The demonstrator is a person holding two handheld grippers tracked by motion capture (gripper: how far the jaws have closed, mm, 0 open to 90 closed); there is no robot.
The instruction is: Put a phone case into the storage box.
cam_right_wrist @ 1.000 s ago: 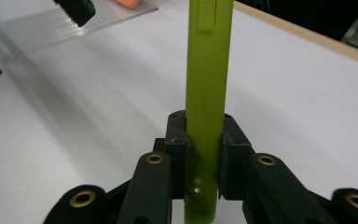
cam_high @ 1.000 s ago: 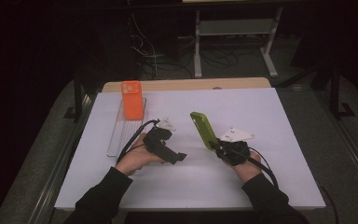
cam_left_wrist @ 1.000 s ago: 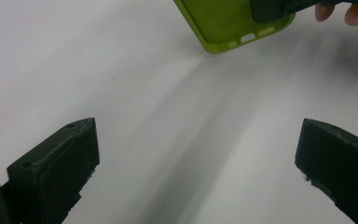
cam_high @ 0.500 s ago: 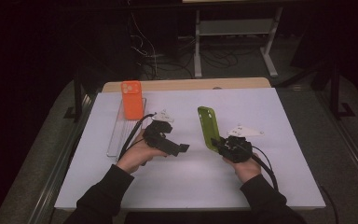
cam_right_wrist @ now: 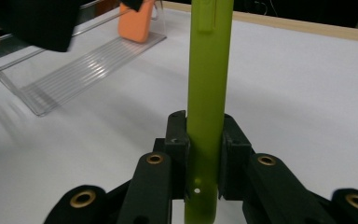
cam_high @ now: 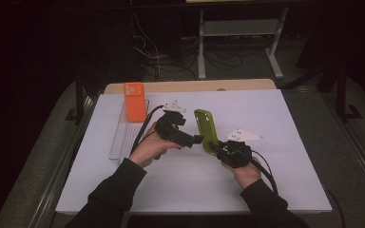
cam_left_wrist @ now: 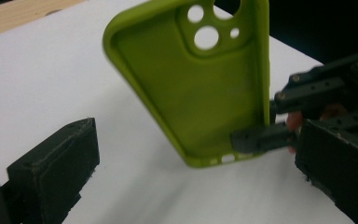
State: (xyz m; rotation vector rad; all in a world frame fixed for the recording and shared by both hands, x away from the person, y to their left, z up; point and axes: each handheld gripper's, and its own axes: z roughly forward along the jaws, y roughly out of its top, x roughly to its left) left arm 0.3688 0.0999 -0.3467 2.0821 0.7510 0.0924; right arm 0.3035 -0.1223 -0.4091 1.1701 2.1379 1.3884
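Note:
A lime-green phone case (cam_high: 204,130) stands on edge above the white table, and my right gripper (cam_high: 220,148) is shut on its lower end. In the right gripper view the case (cam_right_wrist: 207,84) rises edge-on from between the closed jaws of that gripper (cam_right_wrist: 204,140). My left gripper (cam_high: 196,140) is open just left of the case. In the left gripper view its jaws (cam_left_wrist: 200,172) stand wide apart, with the case's hollow inside (cam_left_wrist: 200,88) facing me just beyond them. An orange phone case (cam_high: 134,101) stands at the far end of a clear ribbed rack (cam_high: 123,140).
The white sheet (cam_high: 290,180) covers the table, with a wooden strip (cam_high: 195,86) along its far edge. The rack (cam_right_wrist: 74,70) and orange case (cam_right_wrist: 137,25) lie left of both hands. Cables trail from each gripper toward the person.
The left gripper has moved right and forward toward the green case. The right gripper has kept its hold and brought the case more upright.

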